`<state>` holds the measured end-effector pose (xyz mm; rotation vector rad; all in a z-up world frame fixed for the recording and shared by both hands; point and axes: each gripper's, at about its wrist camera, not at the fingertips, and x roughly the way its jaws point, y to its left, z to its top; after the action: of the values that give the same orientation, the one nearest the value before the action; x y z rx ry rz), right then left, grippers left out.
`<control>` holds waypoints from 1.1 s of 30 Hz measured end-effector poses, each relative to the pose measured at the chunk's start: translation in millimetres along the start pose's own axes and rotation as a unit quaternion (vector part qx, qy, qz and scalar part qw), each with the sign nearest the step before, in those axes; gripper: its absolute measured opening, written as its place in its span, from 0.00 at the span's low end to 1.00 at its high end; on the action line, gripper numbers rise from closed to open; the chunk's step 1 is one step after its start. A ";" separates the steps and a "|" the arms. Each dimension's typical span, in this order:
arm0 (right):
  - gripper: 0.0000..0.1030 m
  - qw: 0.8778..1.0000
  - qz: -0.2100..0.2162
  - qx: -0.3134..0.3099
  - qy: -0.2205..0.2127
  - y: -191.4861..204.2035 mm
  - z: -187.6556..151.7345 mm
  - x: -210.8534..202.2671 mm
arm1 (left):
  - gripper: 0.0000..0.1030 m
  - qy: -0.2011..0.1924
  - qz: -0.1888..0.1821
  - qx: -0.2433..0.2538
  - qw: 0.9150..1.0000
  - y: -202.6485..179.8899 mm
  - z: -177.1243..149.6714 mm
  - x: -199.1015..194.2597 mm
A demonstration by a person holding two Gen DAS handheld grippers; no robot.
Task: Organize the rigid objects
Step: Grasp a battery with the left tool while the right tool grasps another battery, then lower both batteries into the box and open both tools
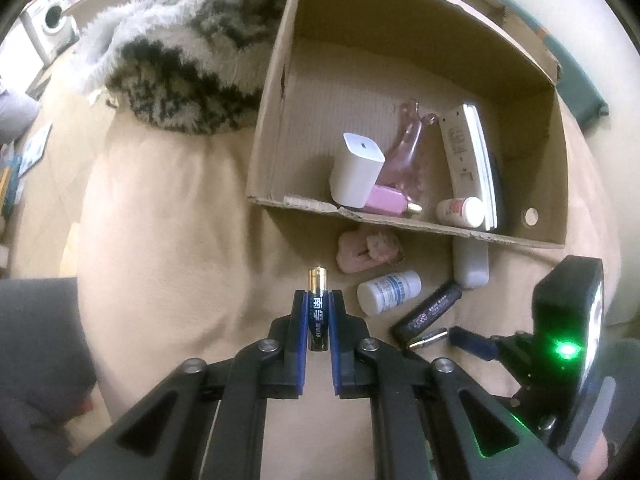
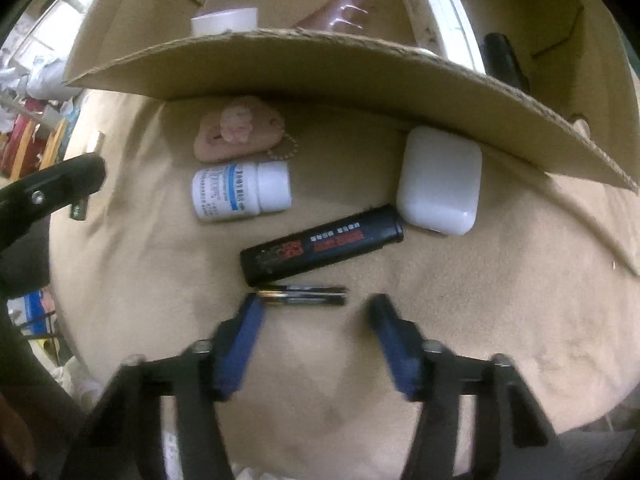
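My left gripper (image 1: 318, 300) is shut on a blue and gold battery (image 1: 318, 304), held above the beige cloth in front of the cardboard box (image 1: 276, 92). My right gripper (image 2: 316, 308) is open, its fingers either side of a thin battery (image 2: 304, 296) lying on the cloth. Just beyond lie a black lighter (image 2: 320, 244), a white pill bottle (image 2: 240, 192), a white case (image 2: 440, 180) and a pink charm (image 2: 236, 128). In the left wrist view the box holds a white charger (image 1: 356, 168), a pink hair claw (image 1: 404, 148), a remote (image 1: 464, 160) and a small bottle (image 1: 460, 212).
A furry patterned cushion (image 1: 180, 60) lies left of the box. The box's low front wall (image 2: 320, 68) stands between the loose items and its inside. A grey seat (image 1: 40, 340) is at the left edge. The right gripper's body (image 1: 568, 340) shows at the right of the left wrist view.
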<state>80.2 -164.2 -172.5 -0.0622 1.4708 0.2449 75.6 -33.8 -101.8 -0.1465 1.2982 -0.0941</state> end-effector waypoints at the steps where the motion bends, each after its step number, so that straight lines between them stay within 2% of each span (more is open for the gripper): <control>1: 0.50 1.000 -0.002 -0.002 -0.001 -1.4 0.0 -0.7 | 0.09 0.001 0.001 0.001 1.000 -0.1 -0.8 0.3; 2: 0.44 1.000 -0.005 -0.005 -0.001 -0.5 0.1 -0.6 | 0.09 0.001 0.003 0.003 1.000 -0.4 -0.5 0.7; 6: 0.43 0.999 -0.021 -0.028 -0.008 10.1 5.4 -5.0 | 0.09 -0.003 0.014 0.008 1.000 -2.9 0.0 4.9; 13: 0.43 1.000 -0.001 -0.012 -0.009 3.7 -6.3 -19.1 | 0.09 -0.012 0.036 0.012 0.999 -0.8 -1.5 9.0; 18: 0.43 0.998 0.054 0.018 -0.024 -17.1 -8.1 -51.2 | 0.09 -0.029 0.037 0.012 0.999 3.3 -4.5 -2.6; 22: 0.43 0.995 0.082 0.031 -0.048 -36.2 -4.7 -80.3 | 0.09 -0.055 0.017 0.018 0.998 2.0 -5.8 -26.8; 25: 0.43 0.993 0.085 0.025 -0.080 -39.8 -5.3 -102.5 | 0.09 -0.078 0.008 0.023 0.997 -0.1 2.3 -45.5; 28: 0.43 0.990 0.085 0.024 -0.112 -45.4 8.9 -126.0 | 0.09 -0.094 -0.014 0.021 0.995 -3.6 20.3 -59.0; 33: 0.43 0.984 0.088 0.020 -0.155 -56.5 28.2 -153.1 | 0.09 -0.119 -0.003 0.031 0.992 -13.1 55.3 -74.3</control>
<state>106.9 -233.0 -24.3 0.1348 1.1711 0.3521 109.2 -32.4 -14.6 -0.1055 1.0552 -0.1181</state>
